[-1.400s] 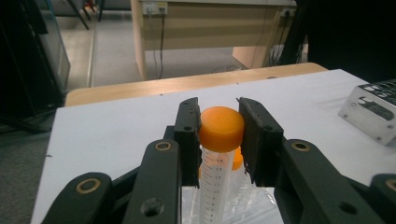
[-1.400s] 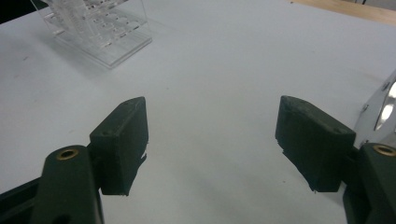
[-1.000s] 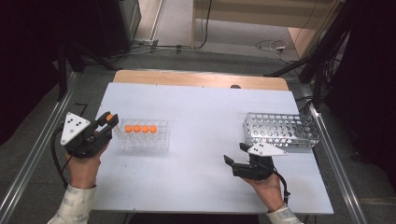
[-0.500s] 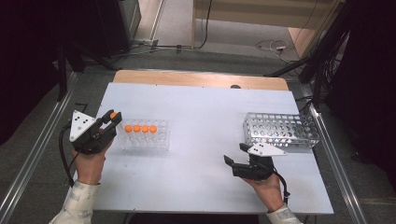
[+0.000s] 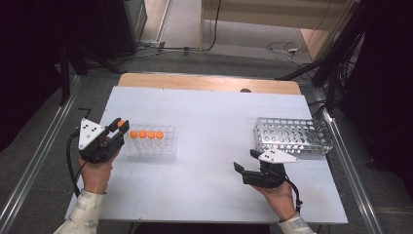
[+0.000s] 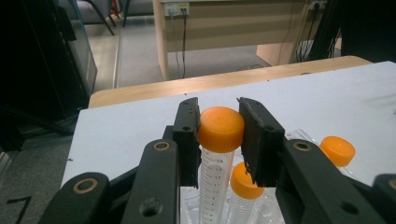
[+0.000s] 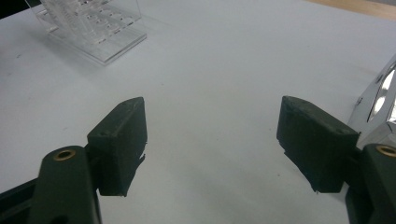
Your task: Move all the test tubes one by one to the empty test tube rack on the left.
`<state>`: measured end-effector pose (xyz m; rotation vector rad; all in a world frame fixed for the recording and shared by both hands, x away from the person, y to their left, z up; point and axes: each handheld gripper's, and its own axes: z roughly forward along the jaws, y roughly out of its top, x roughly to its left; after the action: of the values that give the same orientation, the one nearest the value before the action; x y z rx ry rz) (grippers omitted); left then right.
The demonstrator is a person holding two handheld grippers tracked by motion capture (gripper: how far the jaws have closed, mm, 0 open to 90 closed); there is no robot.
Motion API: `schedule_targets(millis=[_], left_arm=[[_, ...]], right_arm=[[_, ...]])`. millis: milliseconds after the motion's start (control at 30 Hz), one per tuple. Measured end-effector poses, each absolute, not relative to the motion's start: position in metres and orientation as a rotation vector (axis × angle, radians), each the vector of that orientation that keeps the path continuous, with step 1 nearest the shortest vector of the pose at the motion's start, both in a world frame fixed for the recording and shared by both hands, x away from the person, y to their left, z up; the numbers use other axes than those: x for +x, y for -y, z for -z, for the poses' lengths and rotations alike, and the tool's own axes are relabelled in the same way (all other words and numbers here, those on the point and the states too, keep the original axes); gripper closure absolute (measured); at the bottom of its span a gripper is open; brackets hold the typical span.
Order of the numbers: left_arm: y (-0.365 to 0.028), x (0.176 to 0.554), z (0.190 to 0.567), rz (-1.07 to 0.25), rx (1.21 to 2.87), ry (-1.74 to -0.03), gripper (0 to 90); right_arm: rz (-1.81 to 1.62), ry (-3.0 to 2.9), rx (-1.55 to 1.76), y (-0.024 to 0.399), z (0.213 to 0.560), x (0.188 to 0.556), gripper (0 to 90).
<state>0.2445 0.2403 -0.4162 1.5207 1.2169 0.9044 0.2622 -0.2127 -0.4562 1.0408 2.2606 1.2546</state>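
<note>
White counter (image 5: pixel 209 126) before us: our left claw (image 6: pixel 219 128) clamps an orange-capped tube (image 6: pixel 218 154) at the clear rack (image 5: pixel 152 145); our right claw (image 7: pixel 224 144) gapes empty.

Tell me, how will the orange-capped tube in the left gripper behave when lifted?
The tube looks like stiff clear plastic and seems empty, so probably light. The left gripper clamps only its smooth cap, so it might slip or swing. Being round, it would likely roll if laid down.

- White table (image 5: pixel 214 126) is carrying two racks, well apart.
- Clear rack (image 5: pixel 152 144) is sitting left; its base is apparently acrylic.
- Metal mesh rack (image 5: pixel 293 136) is sitting right.
</note>
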Motion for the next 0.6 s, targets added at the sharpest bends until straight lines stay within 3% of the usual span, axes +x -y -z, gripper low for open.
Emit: schedule_targets(millis=[600], left_arm=[[-0.2441, 0.2441, 0.4187, -0.864, 1.495, -1.229, 64.3]], right_arm=[[-1.253, -2.257, 1.051, 0.2137, 0.4565, 0.2631, 22.8]])
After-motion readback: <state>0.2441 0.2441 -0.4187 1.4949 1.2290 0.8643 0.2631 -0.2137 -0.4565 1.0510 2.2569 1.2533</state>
